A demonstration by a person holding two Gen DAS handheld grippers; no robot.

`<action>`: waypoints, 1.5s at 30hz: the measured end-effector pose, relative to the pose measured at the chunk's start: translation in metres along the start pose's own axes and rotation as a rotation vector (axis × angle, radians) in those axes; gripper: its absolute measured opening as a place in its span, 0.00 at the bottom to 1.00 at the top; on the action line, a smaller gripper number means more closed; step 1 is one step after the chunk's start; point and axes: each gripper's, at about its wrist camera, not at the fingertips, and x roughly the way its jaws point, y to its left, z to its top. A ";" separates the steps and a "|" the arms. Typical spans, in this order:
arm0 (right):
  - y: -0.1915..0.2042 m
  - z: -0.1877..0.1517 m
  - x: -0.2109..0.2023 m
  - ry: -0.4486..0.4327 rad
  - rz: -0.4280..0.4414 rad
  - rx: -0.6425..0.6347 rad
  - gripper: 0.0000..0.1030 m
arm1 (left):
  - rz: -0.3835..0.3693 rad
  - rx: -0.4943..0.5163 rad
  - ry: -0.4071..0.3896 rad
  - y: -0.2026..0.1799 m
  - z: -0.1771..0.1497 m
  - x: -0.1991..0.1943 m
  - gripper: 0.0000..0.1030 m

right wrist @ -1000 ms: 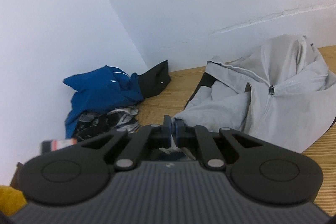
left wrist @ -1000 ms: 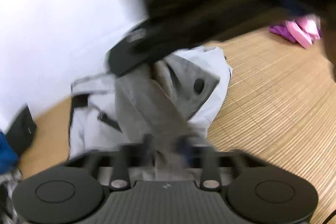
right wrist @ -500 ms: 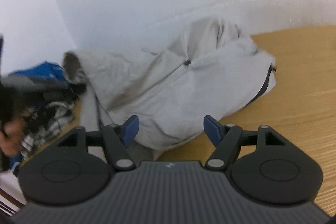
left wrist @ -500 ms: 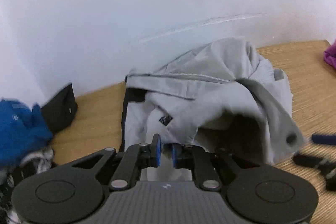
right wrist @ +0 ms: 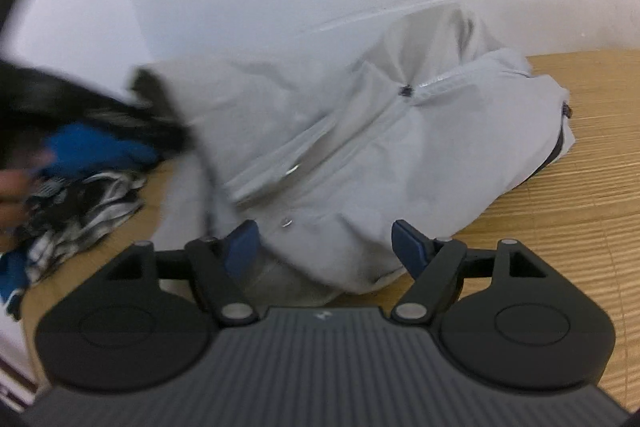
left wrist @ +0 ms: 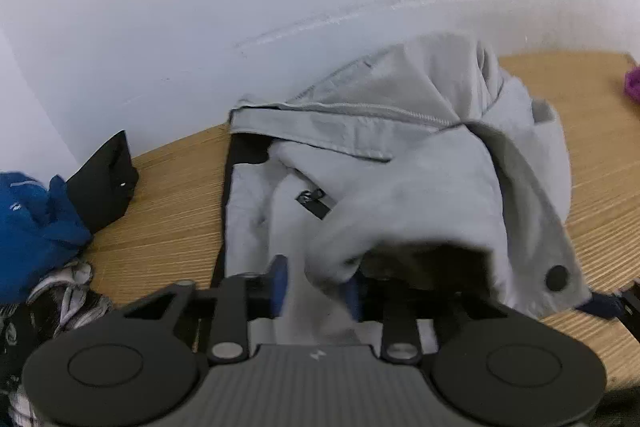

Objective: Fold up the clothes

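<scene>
Grey jacket [left wrist: 400, 163], blue garment [left wrist: 28, 227], tan striped mat [right wrist: 560, 207].

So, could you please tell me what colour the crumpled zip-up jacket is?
Light grey zip-up jacket, with black trim at its edges; clearest in the right wrist view.

Looks like a plain room in a home: bare white plaster wall [left wrist: 200, 7] behind a ribbed wooden tabletop [left wrist: 600, 163], with a rumpled pale grey zip jacket [left wrist: 400, 163] against that wall and a crumpled blue garment [left wrist: 28, 223] left of the jacket.
</scene>
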 end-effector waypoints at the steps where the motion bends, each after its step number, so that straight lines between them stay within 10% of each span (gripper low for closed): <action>1: 0.002 -0.003 -0.002 0.011 0.002 -0.019 0.73 | -0.002 0.006 0.008 -0.004 0.001 0.007 0.38; 7: 0.006 -0.015 0.011 0.048 -0.078 -0.070 0.73 | -0.035 -0.108 -0.054 -0.001 0.008 -0.002 0.10; 11: 0.002 -0.012 0.028 0.032 -0.120 -0.011 0.73 | 0.023 -0.119 -0.274 0.020 0.034 -0.071 0.11; 23: -0.024 0.000 0.105 -0.039 -0.351 0.209 0.80 | 0.152 -0.242 -0.355 0.039 0.038 -0.099 0.11; 28: -0.052 0.038 0.074 -0.102 -0.269 0.438 0.17 | 0.410 -0.335 -0.509 0.072 0.042 -0.136 0.01; 33: -0.042 0.098 -0.014 -0.279 -0.254 0.282 0.11 | 0.240 -0.314 -0.401 0.084 0.032 -0.143 0.16; 37: -0.017 0.132 -0.101 -0.366 -0.239 0.054 0.11 | 0.135 -0.112 -0.263 0.033 -0.027 -0.128 0.60; 41: 0.021 0.115 -0.157 -0.262 -0.287 -0.345 0.11 | 0.030 -0.012 -0.046 -0.009 -0.108 -0.106 0.64; 45: 0.012 0.052 -0.150 0.153 -0.441 -0.625 0.16 | -0.018 -0.045 0.134 -0.010 -0.169 -0.091 0.63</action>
